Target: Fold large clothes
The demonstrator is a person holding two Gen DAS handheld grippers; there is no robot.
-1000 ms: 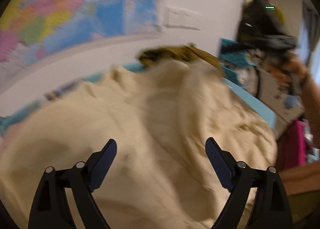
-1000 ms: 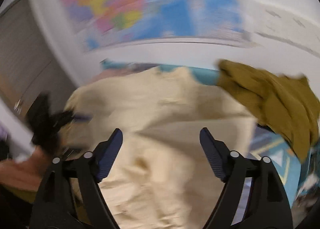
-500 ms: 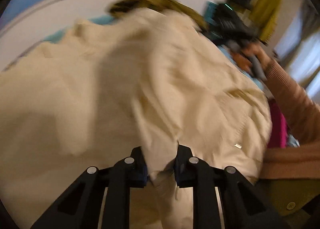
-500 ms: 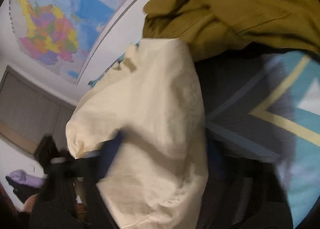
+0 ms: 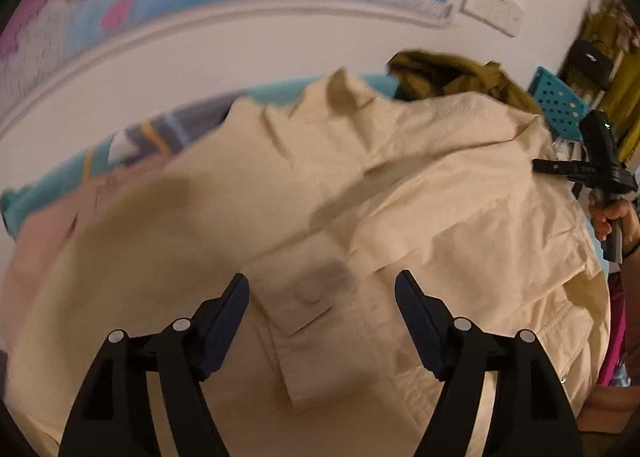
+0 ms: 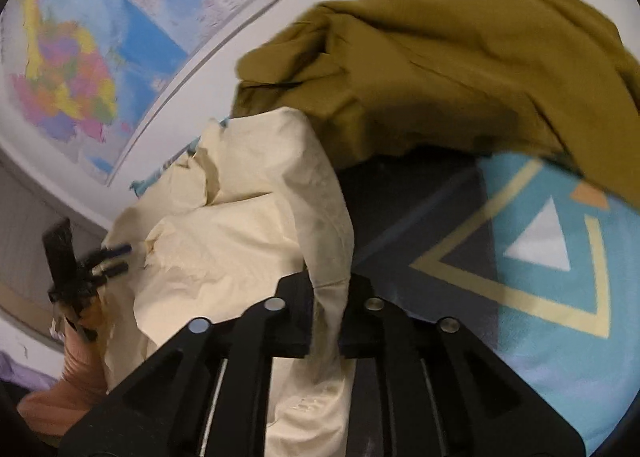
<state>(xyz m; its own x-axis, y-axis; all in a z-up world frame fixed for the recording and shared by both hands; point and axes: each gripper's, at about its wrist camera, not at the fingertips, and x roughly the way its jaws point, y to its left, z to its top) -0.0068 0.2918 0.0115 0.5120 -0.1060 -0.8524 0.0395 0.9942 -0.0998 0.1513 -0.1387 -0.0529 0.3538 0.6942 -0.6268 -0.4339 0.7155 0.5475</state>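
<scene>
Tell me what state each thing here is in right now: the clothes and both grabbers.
Cream cotton jacket: spread out, rumpled, one edge pinched.
Olive-green garment: crumpled heap, unfolded, behind the jacket.
Left gripper: jaws opening above the jacket, holding nothing.
Right gripper: jaws closing on a fold of the jacket.

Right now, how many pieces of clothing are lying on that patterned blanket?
3 that I can make out: a cream jacket spread across the middle, an olive-green garment bunched behind it by the wall, and a pink one peeking out at its left edge. More may be hidden underneath.
</scene>
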